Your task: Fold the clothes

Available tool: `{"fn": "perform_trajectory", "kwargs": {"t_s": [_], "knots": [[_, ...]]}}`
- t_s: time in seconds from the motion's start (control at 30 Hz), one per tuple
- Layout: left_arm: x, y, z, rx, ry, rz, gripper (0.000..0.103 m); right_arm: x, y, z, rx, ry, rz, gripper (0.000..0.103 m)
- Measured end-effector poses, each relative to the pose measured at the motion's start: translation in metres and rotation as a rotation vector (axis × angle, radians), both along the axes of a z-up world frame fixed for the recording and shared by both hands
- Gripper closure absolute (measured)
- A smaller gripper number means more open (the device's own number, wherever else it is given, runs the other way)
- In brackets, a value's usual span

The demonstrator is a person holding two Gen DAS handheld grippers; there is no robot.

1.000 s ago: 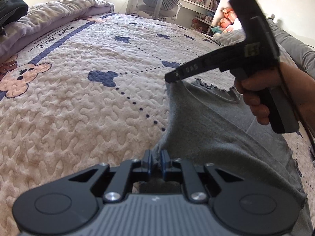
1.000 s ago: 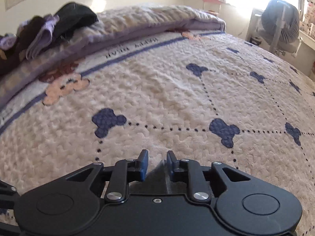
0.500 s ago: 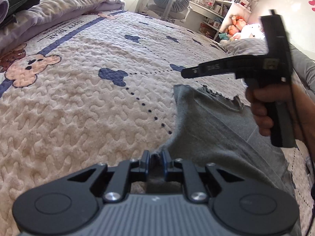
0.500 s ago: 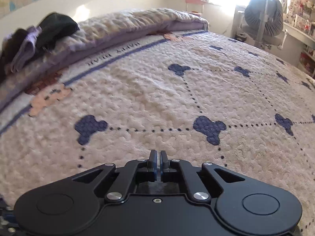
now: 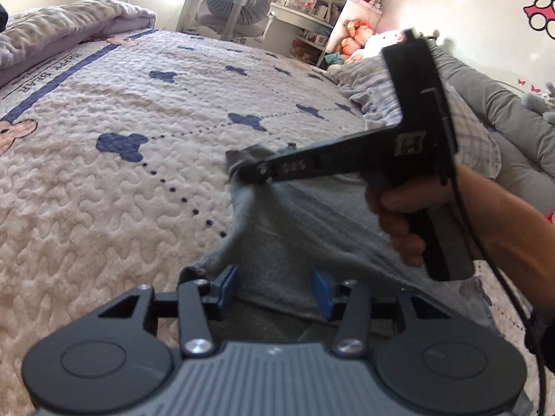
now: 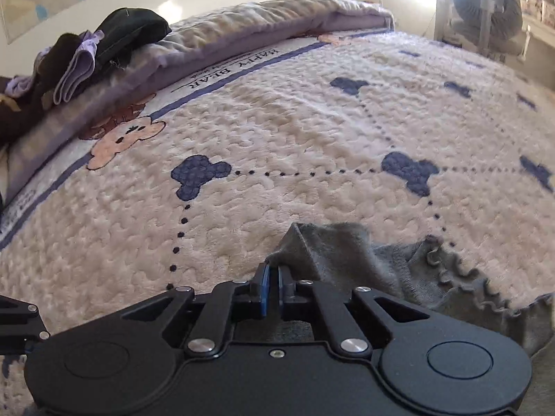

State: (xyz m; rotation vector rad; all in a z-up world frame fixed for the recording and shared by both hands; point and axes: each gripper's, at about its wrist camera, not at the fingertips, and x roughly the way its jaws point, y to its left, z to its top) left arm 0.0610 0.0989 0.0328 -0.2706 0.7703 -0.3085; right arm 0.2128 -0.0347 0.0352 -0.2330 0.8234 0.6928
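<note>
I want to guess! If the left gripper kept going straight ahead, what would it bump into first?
Most likely the grey top. It already lies between the left gripper's opening fingers, with the bedspread right beneath it. Depth is hard to judge here.

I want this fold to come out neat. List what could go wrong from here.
1. The left gripper is opening over the grey garment; its end is free, so the hem may bunch and the fold line drift.
2. The right gripper pinches only a small corner of cloth; a tug could slip it out.
3. The plush bedspread may drag the cloth and wrinkle it.
</note>
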Motion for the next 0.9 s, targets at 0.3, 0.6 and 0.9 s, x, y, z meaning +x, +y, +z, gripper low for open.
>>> {"fn": "perform_trajectory", "kwargs": {"t_s": [0.3,0.6,0.9], "knots": [[-0.004,0.008,0.009,-0.071,-0.033,0.009,0.045,0.005,-0.018,0.012,0.088,-0.032,-0.098,0.080],[0.002,0.005,-0.004,-0.063,0.020,0.016,0.040,-0.016,-0.001,-0.004,-0.042,-0.013,0.096,0.095],[0.003,0.004,-0.006,-0.050,0.037,0.013,0.040,0.000,-0.012,0.015,-0.042,-0.070,-0.014,0.088]]}}
